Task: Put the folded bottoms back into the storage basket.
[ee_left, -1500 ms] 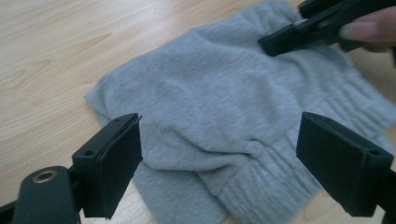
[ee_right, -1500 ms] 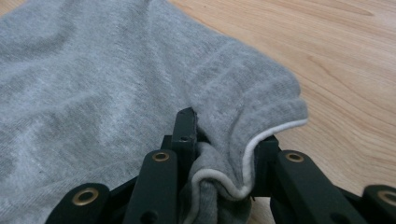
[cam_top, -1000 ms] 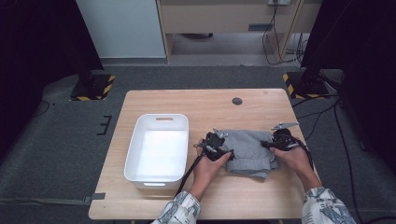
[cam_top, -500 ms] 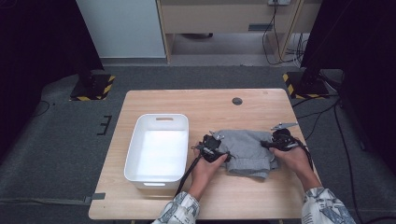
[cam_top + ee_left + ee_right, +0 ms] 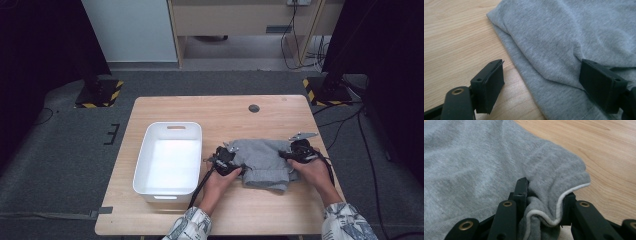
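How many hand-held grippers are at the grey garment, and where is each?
2. The left hand-held gripper sits at the grey garment's left edge, jaws open; the right hand-held gripper is clamped on its right edge.

A soft grey knit cotton garment [image 5: 481, 162] w/ a white-trimmed hem is seen spread over a light wooden tabletop [image 5: 604, 152]. A bunched fold of it is clamped btwn the jaws of the right gripper [image 5: 544, 207] at bottom centre.
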`<state>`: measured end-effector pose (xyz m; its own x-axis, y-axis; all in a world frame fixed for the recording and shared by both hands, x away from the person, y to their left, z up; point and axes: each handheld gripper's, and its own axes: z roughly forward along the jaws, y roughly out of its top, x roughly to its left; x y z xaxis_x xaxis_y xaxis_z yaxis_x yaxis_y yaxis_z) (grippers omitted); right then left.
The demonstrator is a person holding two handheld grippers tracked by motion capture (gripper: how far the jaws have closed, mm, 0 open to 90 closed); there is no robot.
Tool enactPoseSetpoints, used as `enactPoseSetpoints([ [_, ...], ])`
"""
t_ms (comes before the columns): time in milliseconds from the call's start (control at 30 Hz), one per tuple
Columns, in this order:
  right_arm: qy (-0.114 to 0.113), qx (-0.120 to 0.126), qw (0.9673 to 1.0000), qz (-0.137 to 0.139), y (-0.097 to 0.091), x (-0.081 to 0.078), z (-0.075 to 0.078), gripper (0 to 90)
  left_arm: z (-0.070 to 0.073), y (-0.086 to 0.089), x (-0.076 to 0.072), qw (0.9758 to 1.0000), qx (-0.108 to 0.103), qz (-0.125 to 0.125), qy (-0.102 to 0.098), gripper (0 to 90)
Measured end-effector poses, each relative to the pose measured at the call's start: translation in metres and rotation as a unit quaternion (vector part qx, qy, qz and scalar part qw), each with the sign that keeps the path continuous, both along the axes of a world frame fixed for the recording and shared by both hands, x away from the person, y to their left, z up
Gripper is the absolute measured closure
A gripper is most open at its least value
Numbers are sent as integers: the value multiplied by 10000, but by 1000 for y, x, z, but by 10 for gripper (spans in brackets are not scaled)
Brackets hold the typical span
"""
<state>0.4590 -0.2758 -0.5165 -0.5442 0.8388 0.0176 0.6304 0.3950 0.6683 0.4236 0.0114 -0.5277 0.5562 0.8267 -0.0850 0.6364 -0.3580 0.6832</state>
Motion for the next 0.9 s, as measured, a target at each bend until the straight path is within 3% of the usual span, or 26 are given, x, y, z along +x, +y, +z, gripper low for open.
enactPoseSetpoints([
  [267,-135,-83,9999,-25,2,-4,-1,678,-1,0,-3,9993,-280,-234,-76,412],
  [433,-113,-48,9999,-61,2,-6,-1,679,-2,-3,-8,9988,-332,-306,-178,521],
  [567,-111,-31,9999,-80,2,-8,-1,685,-2,-4,-9,9987,-373,-304,-140,590],
  [600,-134,-52,9999,-77,2,-8,-1,691,-2,-4,-8,9983,-513,-256,-66,629],
  [800,-184,-101,9997,-109,4,-10,0,720,-2,-8,-9,9983,-490,-280,-120,786],
  [900,-300,-111,9994,-114,5,-12,-1,733,0,-8,-9,9984,-458,-295,-140,813],
])
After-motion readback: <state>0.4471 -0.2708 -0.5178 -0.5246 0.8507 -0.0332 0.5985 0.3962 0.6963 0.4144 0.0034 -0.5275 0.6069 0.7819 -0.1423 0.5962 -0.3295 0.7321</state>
